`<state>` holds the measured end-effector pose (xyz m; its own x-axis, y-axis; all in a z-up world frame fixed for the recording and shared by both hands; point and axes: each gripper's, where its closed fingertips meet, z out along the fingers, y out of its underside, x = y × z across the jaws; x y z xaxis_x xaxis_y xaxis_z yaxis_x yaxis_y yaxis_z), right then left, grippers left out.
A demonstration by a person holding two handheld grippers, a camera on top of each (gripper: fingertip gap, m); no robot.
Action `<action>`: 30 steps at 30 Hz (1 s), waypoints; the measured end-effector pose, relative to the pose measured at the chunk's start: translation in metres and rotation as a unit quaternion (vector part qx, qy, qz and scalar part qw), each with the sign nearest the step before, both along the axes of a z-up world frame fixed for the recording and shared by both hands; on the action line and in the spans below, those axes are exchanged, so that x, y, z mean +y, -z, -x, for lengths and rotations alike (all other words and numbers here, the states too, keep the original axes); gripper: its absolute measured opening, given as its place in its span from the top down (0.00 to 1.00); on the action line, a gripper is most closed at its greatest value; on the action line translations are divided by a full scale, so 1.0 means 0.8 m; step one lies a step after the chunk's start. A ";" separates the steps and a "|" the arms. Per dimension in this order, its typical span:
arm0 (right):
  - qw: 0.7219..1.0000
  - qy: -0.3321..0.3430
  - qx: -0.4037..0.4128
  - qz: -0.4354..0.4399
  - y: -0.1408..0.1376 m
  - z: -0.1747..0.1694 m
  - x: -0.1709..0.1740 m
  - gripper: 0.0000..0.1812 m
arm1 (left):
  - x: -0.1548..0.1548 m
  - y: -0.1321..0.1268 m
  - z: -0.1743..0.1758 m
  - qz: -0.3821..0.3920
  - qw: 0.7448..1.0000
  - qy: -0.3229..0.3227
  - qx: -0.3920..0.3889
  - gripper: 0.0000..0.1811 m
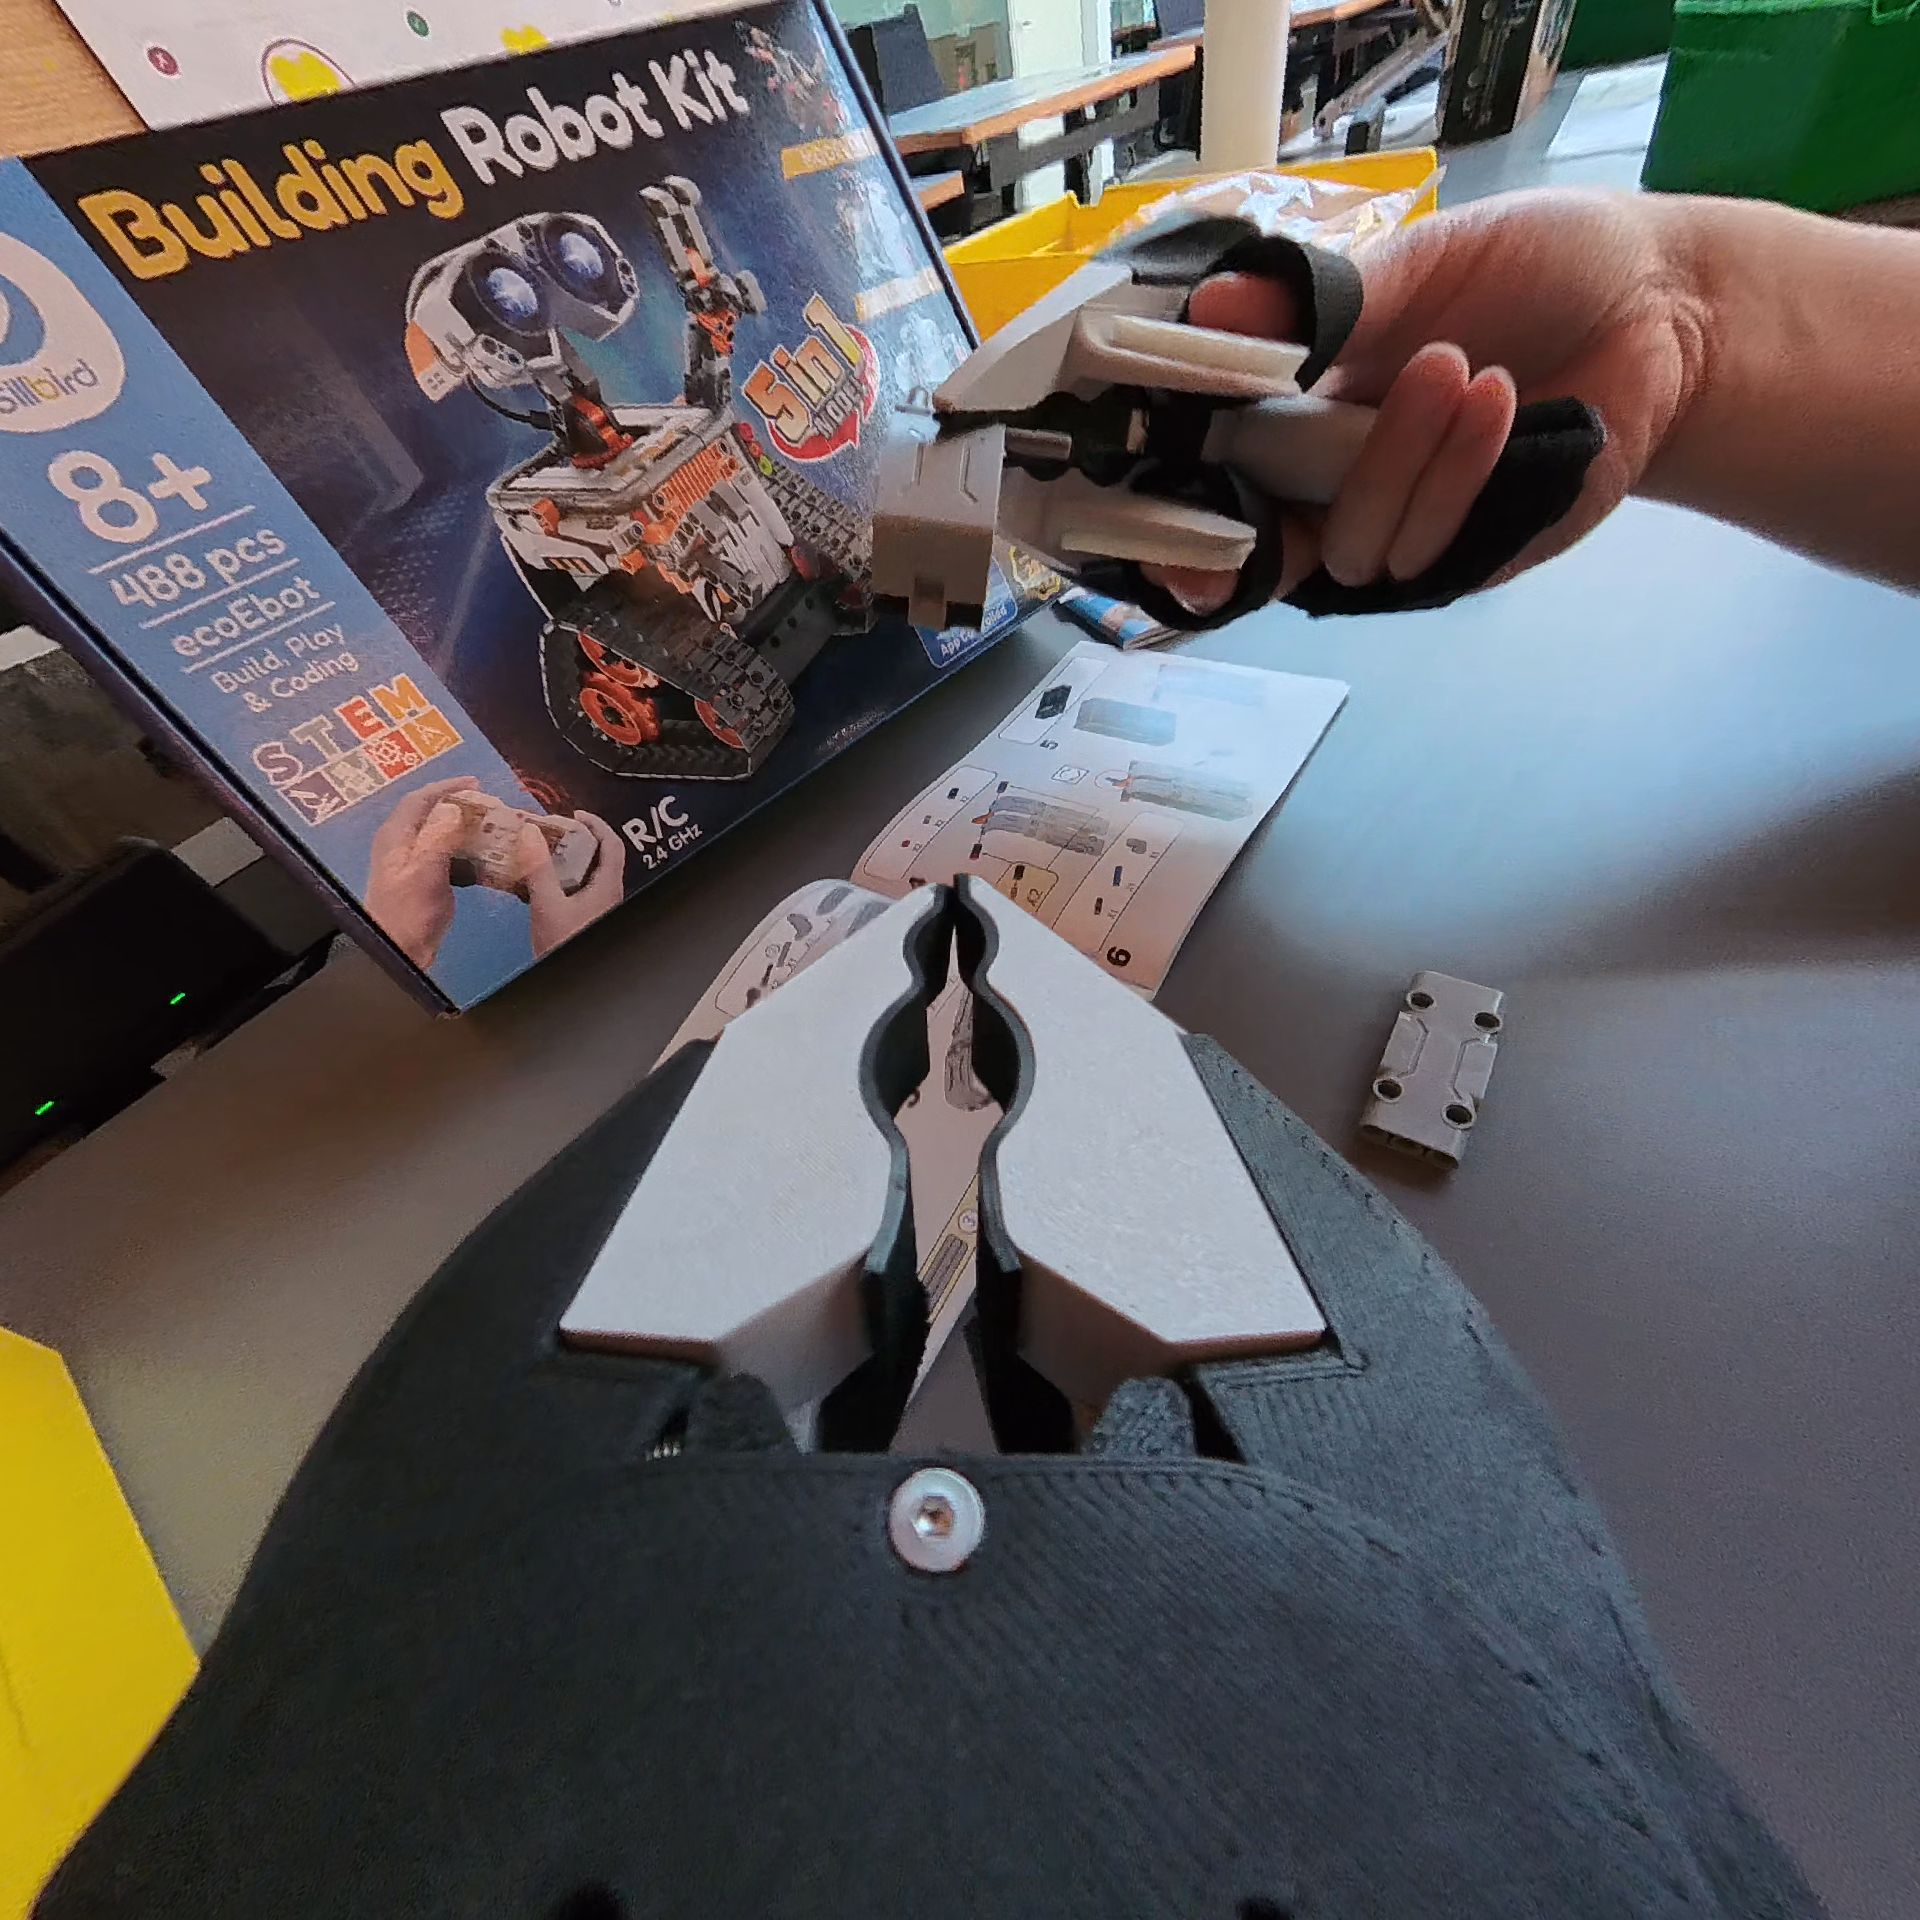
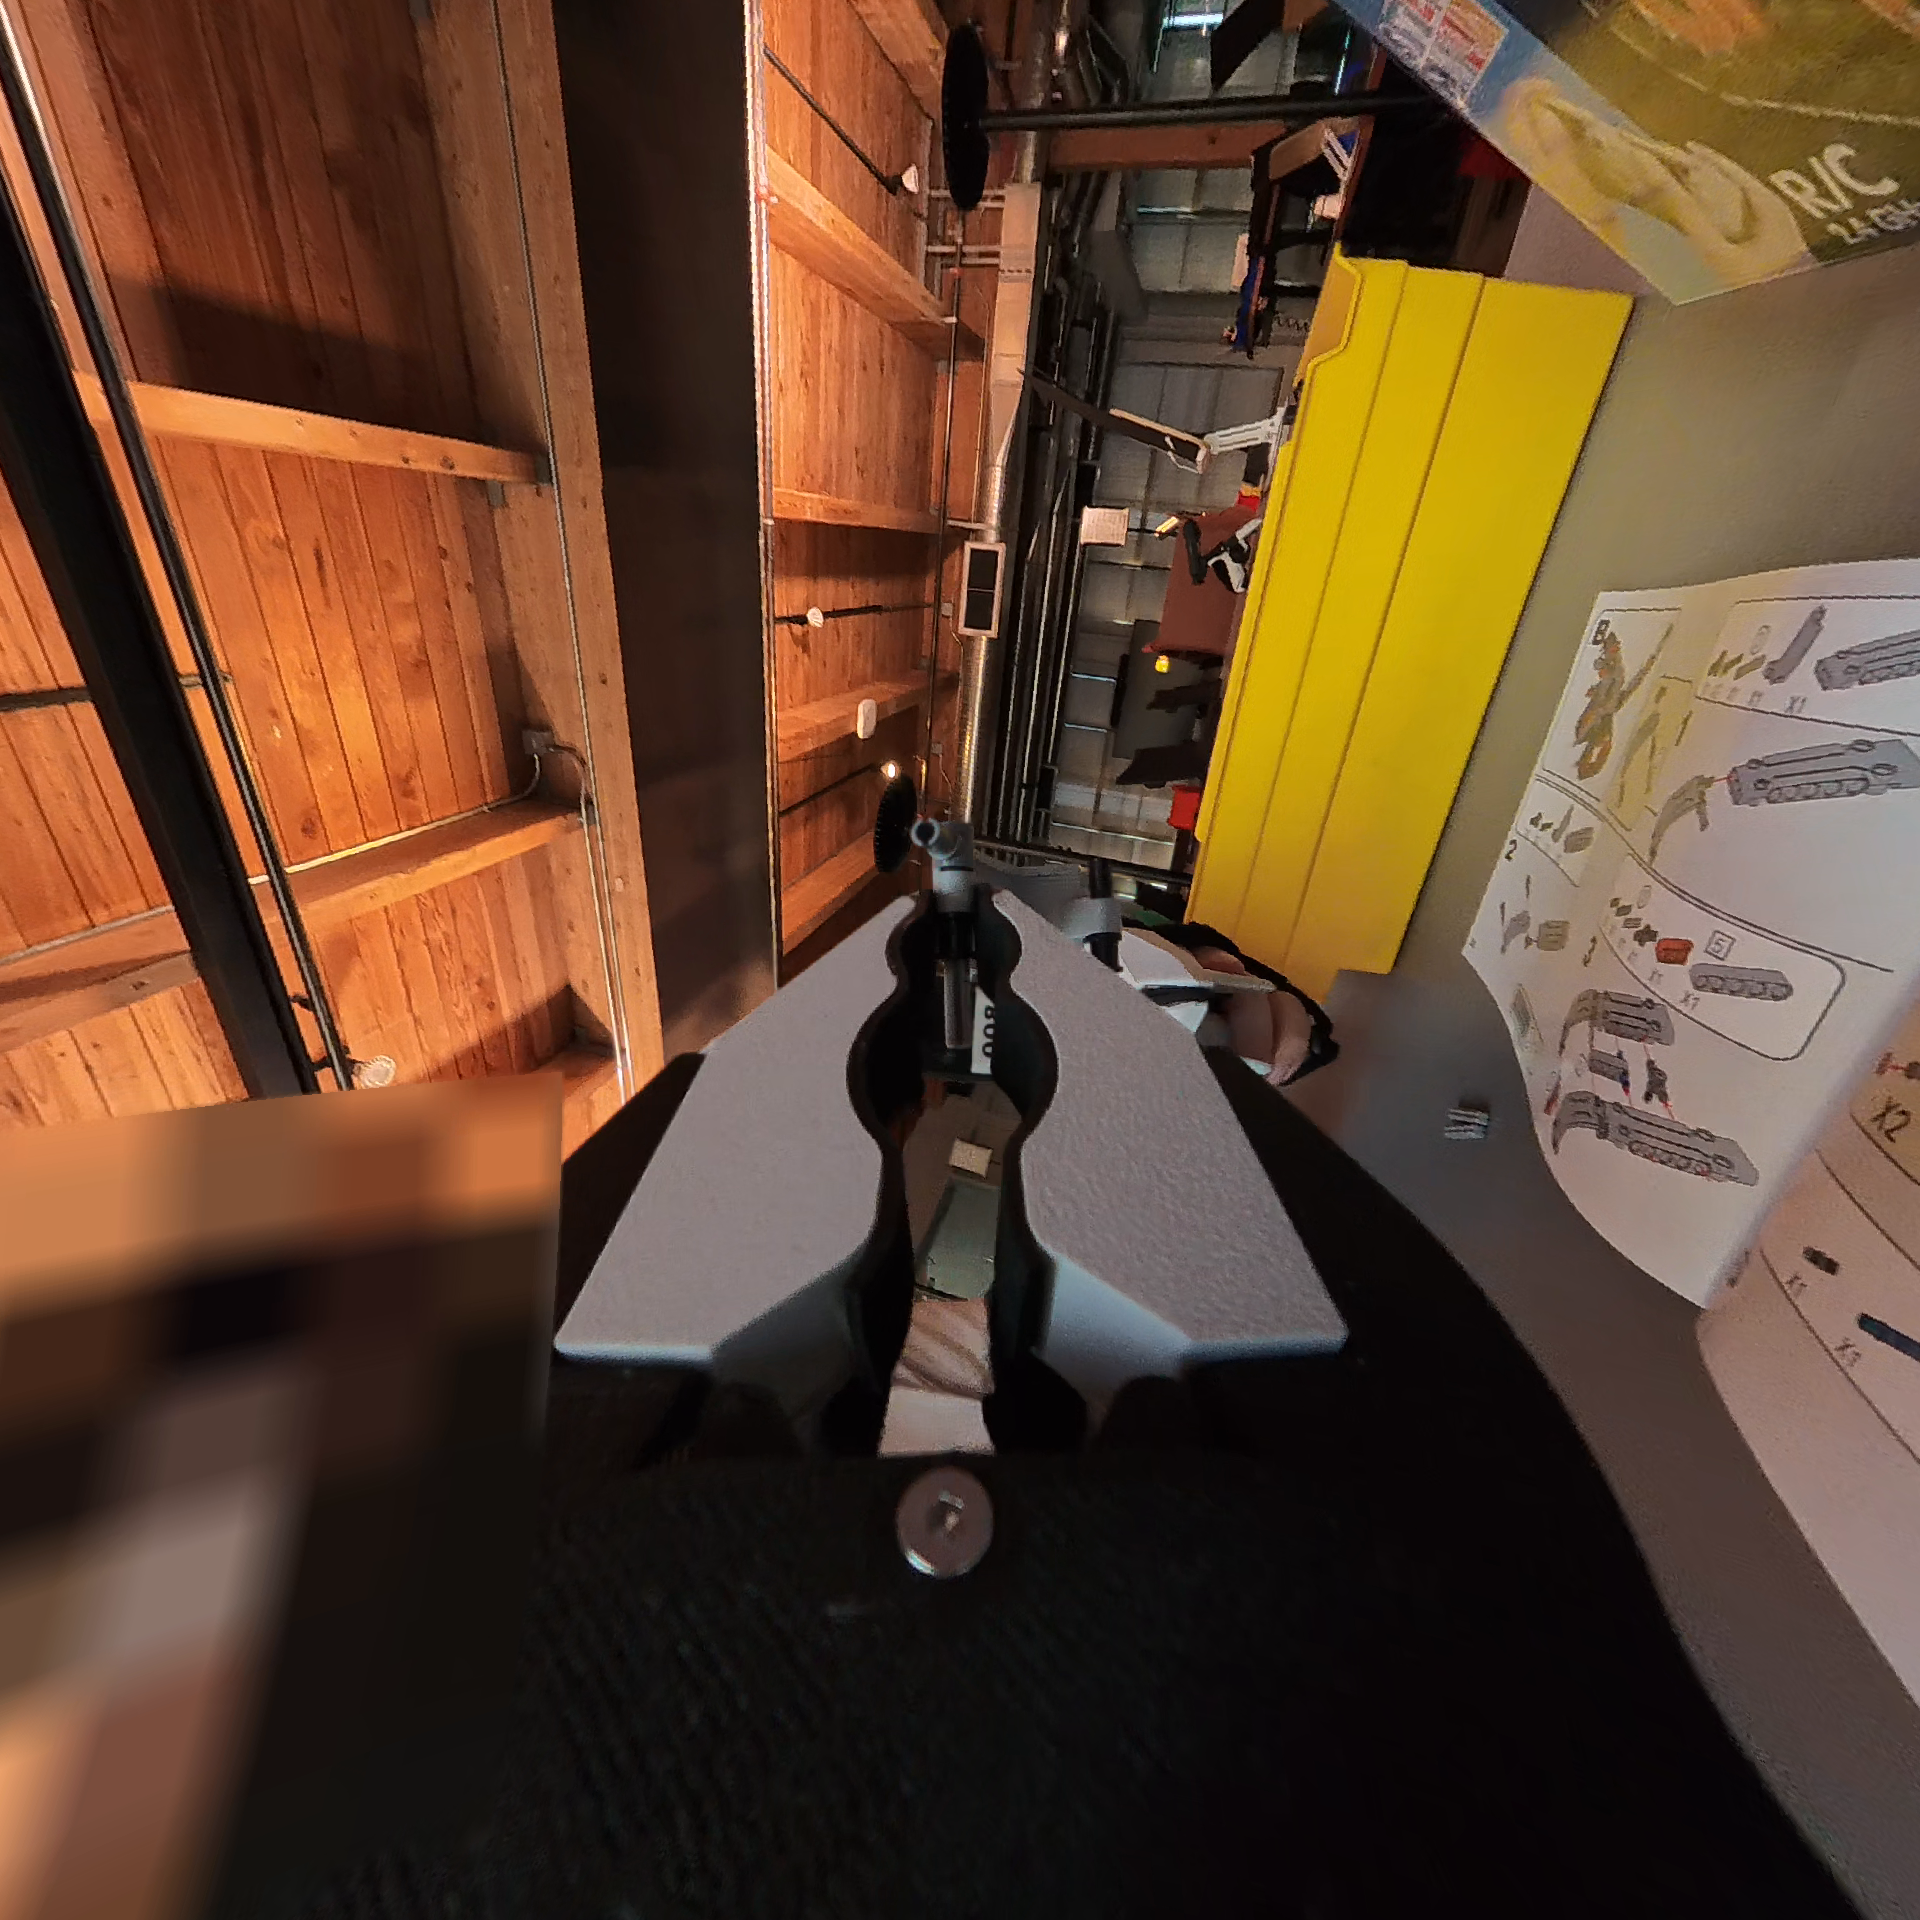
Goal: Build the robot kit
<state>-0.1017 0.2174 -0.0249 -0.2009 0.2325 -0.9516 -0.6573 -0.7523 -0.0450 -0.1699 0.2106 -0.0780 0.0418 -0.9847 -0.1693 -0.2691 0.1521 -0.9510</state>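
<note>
My left gripper [image 1: 956,894] is shut and empty. It hovers low over an open instruction booklet [image 1: 1101,790] on the grey table [image 1: 1610,831]. A grey studded block [image 1: 1434,1070] lies on the table just right of it. A hand holds my right gripper [image 1: 935,410] in the air, turned on its side, in front of the kit box [image 1: 468,468]. In the right wrist view, the right gripper [image 2: 951,904] is shut on a small grey and black pin piece [image 2: 943,847] that sticks out past its tips. The booklet [image 2: 1714,831] and the grey block [image 2: 1468,1122] also show there.
The big blue kit box leans at the back left. A yellow bin [image 1: 1039,249] with crinkled bags stands behind the right gripper. Another yellow bin [image 1: 62,1558] is at the near left, also seen in the right wrist view [image 2: 1403,623]. A black device [image 1: 104,1018] with green lights sits at the left. The left gripper's tips are roughly 9 cm from the right gripper's. The grey studded block [image 1: 1434,1070] sits 15 cm or so from the ends of my left fingers.
</note>
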 end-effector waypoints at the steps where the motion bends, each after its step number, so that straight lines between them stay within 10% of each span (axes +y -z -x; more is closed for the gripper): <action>1: 1.000 0.003 0.006 0.004 0.000 0.002 0.001 0.98 | 0.001 -0.005 0.000 0.005 1.000 -0.004 -0.015 1.00; 5: 0.999 -0.024 -0.017 0.018 0.015 0.045 -0.003 0.98 | -0.001 -0.024 -0.005 0.041 0.996 -0.012 -0.072 0.78; 26: 0.994 -0.073 -0.075 -0.034 0.016 0.081 -0.015 0.85 | 0.010 -0.044 0.018 0.015 0.997 -0.008 -0.073 0.87; 30: 0.977 0.052 -0.155 -0.138 -0.017 0.024 0.001 0.97 | 0.044 -0.078 0.045 0.037 0.986 -0.070 -0.145 0.87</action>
<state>-0.1208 0.2182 -0.0112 0.1253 0.4924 -0.8613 -0.6518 -0.6136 -0.4457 -0.2062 0.2457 -0.0156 0.2149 -0.9749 -0.0580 0.0019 0.0598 -0.9982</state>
